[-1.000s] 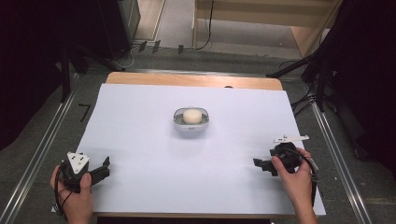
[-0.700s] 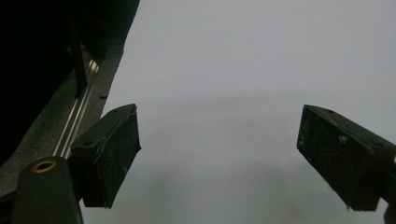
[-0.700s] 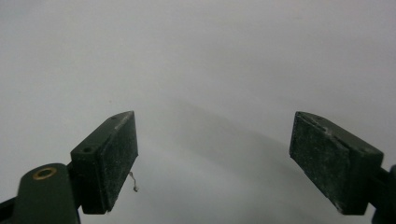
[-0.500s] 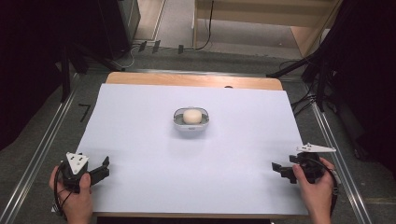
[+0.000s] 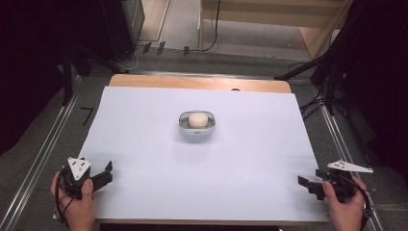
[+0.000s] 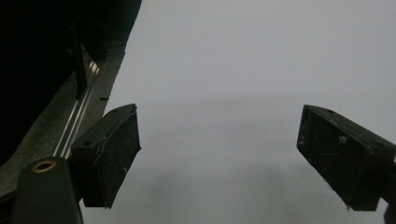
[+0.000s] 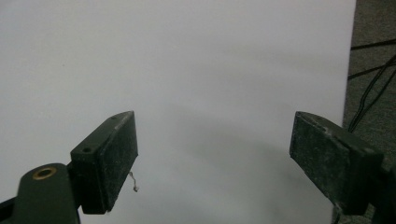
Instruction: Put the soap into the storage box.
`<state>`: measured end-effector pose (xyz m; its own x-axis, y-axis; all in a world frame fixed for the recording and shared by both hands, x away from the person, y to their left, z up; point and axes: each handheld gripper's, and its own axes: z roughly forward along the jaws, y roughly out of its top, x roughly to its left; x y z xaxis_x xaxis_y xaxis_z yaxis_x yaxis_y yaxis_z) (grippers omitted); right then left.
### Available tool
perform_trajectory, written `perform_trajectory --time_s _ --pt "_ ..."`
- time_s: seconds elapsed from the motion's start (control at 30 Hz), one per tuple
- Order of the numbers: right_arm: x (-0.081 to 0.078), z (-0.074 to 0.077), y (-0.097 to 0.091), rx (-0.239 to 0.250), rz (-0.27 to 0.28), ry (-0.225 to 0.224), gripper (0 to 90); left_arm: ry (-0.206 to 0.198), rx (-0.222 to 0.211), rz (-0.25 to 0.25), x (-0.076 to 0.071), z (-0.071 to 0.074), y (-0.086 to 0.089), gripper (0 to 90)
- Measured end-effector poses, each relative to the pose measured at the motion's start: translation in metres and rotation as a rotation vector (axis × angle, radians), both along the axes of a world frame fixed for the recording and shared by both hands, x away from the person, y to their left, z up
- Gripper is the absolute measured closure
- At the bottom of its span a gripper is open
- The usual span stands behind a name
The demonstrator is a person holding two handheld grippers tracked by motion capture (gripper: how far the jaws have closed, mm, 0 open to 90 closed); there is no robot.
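Sitting at the middle of the white sheet-covered surface, slightly toward the far side: a small shallow grey dish with rounded corners, carrying a pale cream, rounded lump that looks like a bun or a ball of dough. Probably light, both of them. Lump likely soft and easily dented, so best pinched gently across its widest part from above, or left alone and moved with the dish. Dish likely stiff, perhaps plastic or metal, with a smooth rim that could slip; best taken by one of its shorter ends, one pad inside the wall and one outside. Long axis of the dish running left to right across the surface, though only a little longer than deep; no handle or spout, so no real pointing direction. Lump nearly round, centred in the dish, no clear axis.

Well apart from the dish, at the near left corner: left claw, held in a hand, jaws spread wide with nothing between them, aimed right and slightly far. At the near right corner: right claw, likewise spread and empty, aimed left. Wooden board edge showing beyond the far side of the sheet.
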<state>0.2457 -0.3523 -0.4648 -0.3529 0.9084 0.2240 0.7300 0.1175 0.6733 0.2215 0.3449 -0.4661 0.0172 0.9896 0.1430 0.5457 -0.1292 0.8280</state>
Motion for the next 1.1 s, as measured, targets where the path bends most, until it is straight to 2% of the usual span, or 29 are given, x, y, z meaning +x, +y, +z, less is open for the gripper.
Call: perform_trajectory --time_s 0.13,0.2,0.27,0.37,0.4,0.47,0.53,0.7,0.87,0.9,1.1 --pt "-0.008 -0.006 -0.012 0.011 -0.007 0.003 16.2 0.000 0.002 0.001 0.000 0.000 0.000 14.2" --pt "-0.011 -0.009 -0.018 0.034 -0.012 -0.006 16.1 -0.001 0.002 0.001 0.000 0.000 0.000 14.2" --pt "-0.015 -0.011 -0.024 0.050 -0.012 -0.029 16.1 0.000 0.002 0.001 0.000 0.000 -0.001 14.2" --pt "-0.020 -0.012 -0.036 0.112 -0.011 -0.062 15.2 -0.004 0.005 0.000 0.000 0.000 -0.001 14.2" --pt "-0.020 -0.012 -0.036 0.112 -0.011 -0.062 15.2 -0.004 0.005 0.000 0.000 0.000 -0.001 14.2" --pt "-0.023 -0.013 -0.045 0.133 -0.041 -0.078 15.2 -0.003 0.005 0.000 0.000 0.000 -0.001 14.2" --pt "-0.024 -0.015 -0.046 0.147 -0.046 -0.083 15.2 -0.001 0.007 0.000 0.000 0.000 -0.001 14.2" --pt "-0.017 -0.021 -0.033 0.126 -0.039 -0.082 14.6 0.002 0.016 -0.001 0.000 0.000 -0.002 14.1" --pt "-0.012 -0.023 -0.022 0.116 -0.029 -0.101 14.0 0.003 0.021 0.000 0.000 0.000 -0.002 14.2" --pt "-0.012 -0.023 -0.021 0.102 -0.040 -0.113 14.0 0.002 0.022 0.001 0.000 0.000 -0.002 14.2" --pt "-0.013 -0.025 -0.025 0.132 -0.060 -0.120 14.0 0.002 0.022 0.002 0.000 0.000 -0.002 14.2"
